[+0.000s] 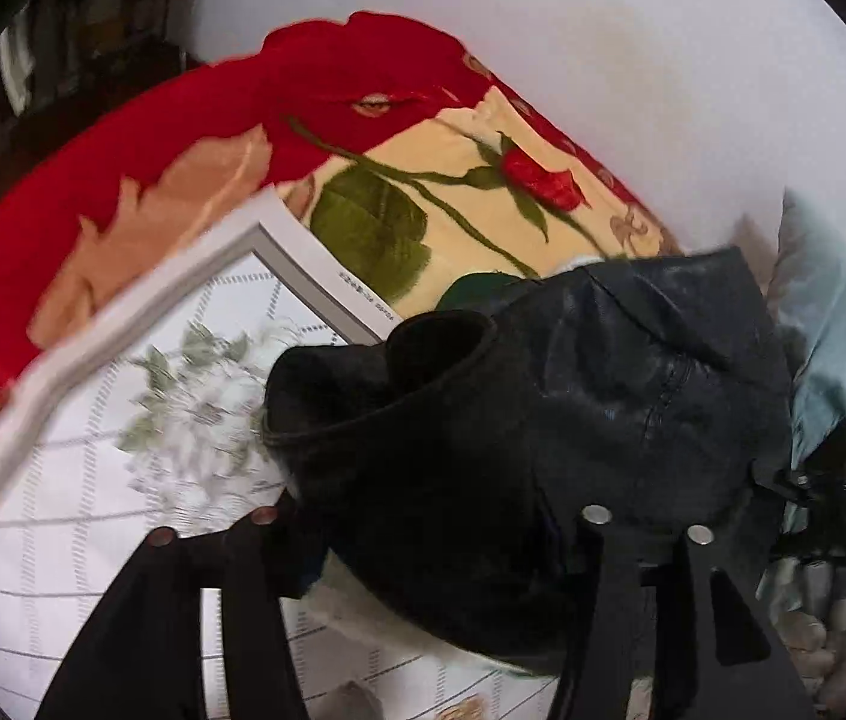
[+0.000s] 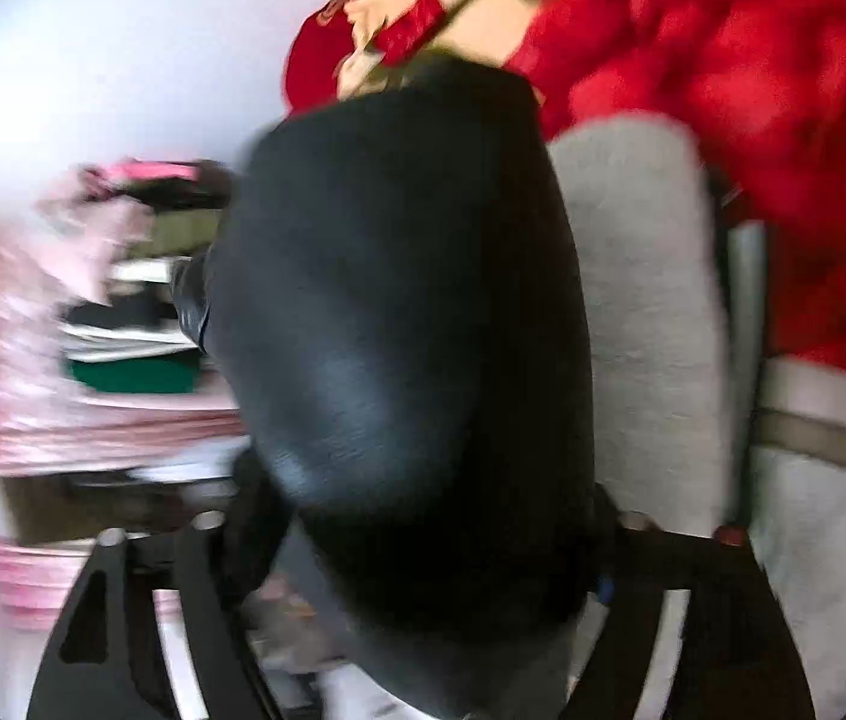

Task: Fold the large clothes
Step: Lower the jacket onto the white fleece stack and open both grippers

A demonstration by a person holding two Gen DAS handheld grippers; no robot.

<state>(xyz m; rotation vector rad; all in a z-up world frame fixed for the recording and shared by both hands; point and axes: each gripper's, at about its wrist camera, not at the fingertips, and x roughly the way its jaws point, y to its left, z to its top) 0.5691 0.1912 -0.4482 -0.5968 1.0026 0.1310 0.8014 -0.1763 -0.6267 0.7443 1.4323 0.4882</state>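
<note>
A: Start with the left wrist view. What sits ahead of the tool?

B: A black garment [image 1: 543, 420], bunched in a heap with an open cuff or neck hole facing up. It lies right in front of the left gripper [image 1: 429, 525] and covers the space between its fingers.

A: Are the fingers pinching it?

B: They stand wide apart, one to the lower left, one to the lower right, with cloth bulging between them. The tips are buried or cut off by the fabric, so I cannot tell whether anything is actually clamped.

A: And beyond the tool?

B: A white checked sheet with a grey leaf print [image 1: 123, 480] under and to the left of the heap, then a red blanket with a rose pattern [image 1: 423, 180] farther ahead, against a pale wall [image 1: 663, 60].

A: Now the right wrist view.

B: Heavily blurred. The black garment [image 2: 399, 330] fills the middle, rising straight ahead of the right gripper [image 2: 423, 531]. Its fingers are also spread to either side, the cloth between them; whether they grip it I cannot tell.

A: Around it?

B: A grey cloth [image 2: 645, 300] just right of the garment, the red blanket [image 2: 753, 120] beyond that, and a smeared stack of pink and dark folded things [image 2: 93, 360] to the left.
</note>
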